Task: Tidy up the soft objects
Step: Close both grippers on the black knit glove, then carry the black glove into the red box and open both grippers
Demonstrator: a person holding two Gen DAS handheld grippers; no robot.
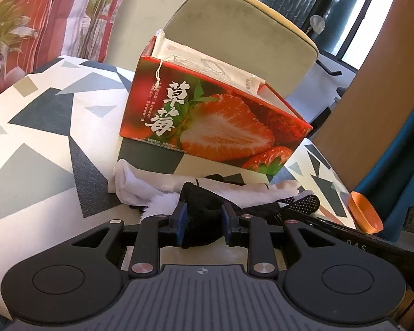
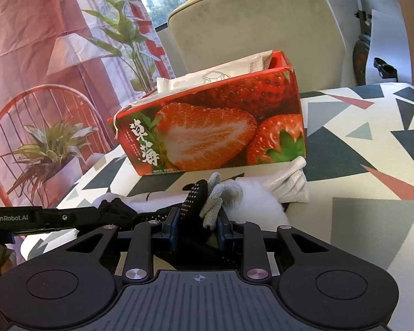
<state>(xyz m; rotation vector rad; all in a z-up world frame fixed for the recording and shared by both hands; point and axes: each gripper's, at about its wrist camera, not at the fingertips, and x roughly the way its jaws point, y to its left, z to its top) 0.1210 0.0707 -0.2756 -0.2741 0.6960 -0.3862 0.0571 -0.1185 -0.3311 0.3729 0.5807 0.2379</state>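
Left gripper (image 1: pixel 202 222) fingers pinching black fuzzy cloth (image 1: pixel 204 201), right gripper (image 2: pixel 197 227) closed on dotted black glove (image 2: pixel 194 198), white socks (image 1: pixel 140 184) just below strawberry box (image 1: pixel 215 121) at centre, patterned table (image 1: pixel 41 127) open at left.

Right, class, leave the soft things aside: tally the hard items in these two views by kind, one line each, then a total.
Strawberry box: 1
Orange bowl: 1
Upholstered chair: 1
Hand-held grippers: 2, left hand-held gripper and right hand-held gripper
Total: 5
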